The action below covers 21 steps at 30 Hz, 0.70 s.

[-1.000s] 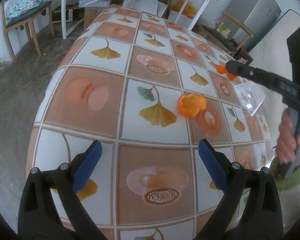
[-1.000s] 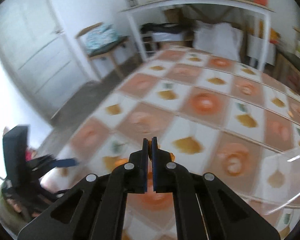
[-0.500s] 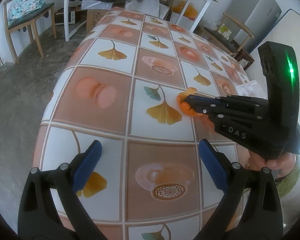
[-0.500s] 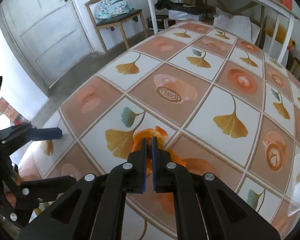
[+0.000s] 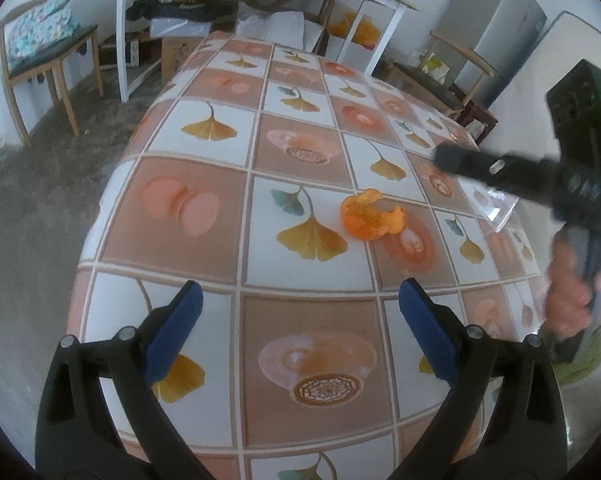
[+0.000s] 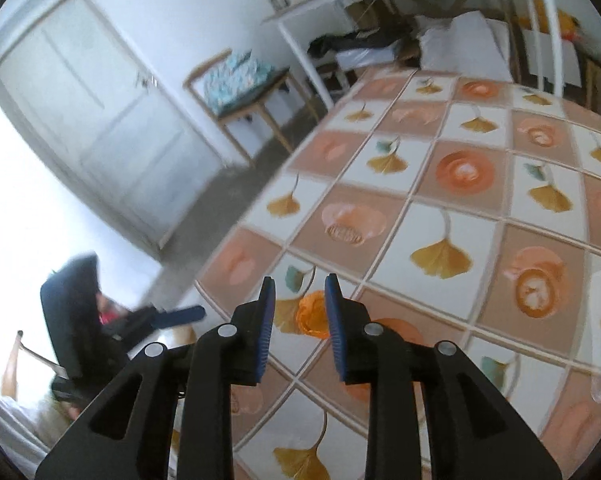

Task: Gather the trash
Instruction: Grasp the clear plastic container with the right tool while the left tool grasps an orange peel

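Orange peel (image 5: 370,216) lies mid-worktop (image 5: 204,256), at twelve o'clock from the wide-open, empty left tongs (image 5: 298,322) — light, limp, curled; pinch a raised edge. Right tongs (image 6: 298,312) are opening, nothing between them.

Orange peel (image 5: 370,216) on patterned tablecloth (image 5: 204,152), left tongs (image 5: 300,320) spread wide, blurred right tongs (image 5: 444,157) above the cloth
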Motion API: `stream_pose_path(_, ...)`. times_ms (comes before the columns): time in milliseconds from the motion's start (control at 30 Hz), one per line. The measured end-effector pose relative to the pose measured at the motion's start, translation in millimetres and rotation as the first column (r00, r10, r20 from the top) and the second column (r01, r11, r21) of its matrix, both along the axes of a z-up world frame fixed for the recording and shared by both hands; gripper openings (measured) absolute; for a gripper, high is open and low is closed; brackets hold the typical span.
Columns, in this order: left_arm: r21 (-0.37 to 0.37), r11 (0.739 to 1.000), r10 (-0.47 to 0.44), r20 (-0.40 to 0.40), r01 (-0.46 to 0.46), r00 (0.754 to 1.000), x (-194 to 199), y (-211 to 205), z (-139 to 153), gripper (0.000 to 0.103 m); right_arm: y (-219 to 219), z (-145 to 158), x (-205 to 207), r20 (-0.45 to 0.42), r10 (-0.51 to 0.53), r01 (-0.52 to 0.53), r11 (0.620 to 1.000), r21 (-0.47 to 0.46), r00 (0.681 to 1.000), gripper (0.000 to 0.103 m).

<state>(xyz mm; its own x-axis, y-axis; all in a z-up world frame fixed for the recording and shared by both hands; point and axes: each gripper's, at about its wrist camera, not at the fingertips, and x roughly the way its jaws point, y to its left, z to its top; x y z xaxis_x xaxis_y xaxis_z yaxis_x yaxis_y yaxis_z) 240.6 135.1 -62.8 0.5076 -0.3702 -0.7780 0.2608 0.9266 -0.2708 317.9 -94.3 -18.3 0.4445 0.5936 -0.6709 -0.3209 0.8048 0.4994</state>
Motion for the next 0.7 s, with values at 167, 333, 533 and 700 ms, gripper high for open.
stream_pose_path(167,-0.010,1.000,-0.021,0.021,0.022,1.000,0,-6,3,0.095,-52,27,-23,0.035,-0.122,0.119,0.990,0.071,0.992,0.041)
stream_pose_path(333,-0.086,0.995,-0.059,0.009,0.060,0.998,6,-12,3,0.094,-115,43,-51,0.040,-0.283,0.279,0.956,0.096,0.958,0.049)
stream_pose_path(533,-0.098,0.985,-0.136,0.038,0.140,0.990,22,-35,9,0.094,-187,44,-90,0.016,-0.496,0.491,0.863,0.115,0.868,0.052)
stream_pose_path(700,0.038,0.982,-0.185,0.051,0.183,0.981,38,-64,4,0.094,-224,25,-99,-0.072,-0.604,0.608,0.791,0.074,0.794,0.053)
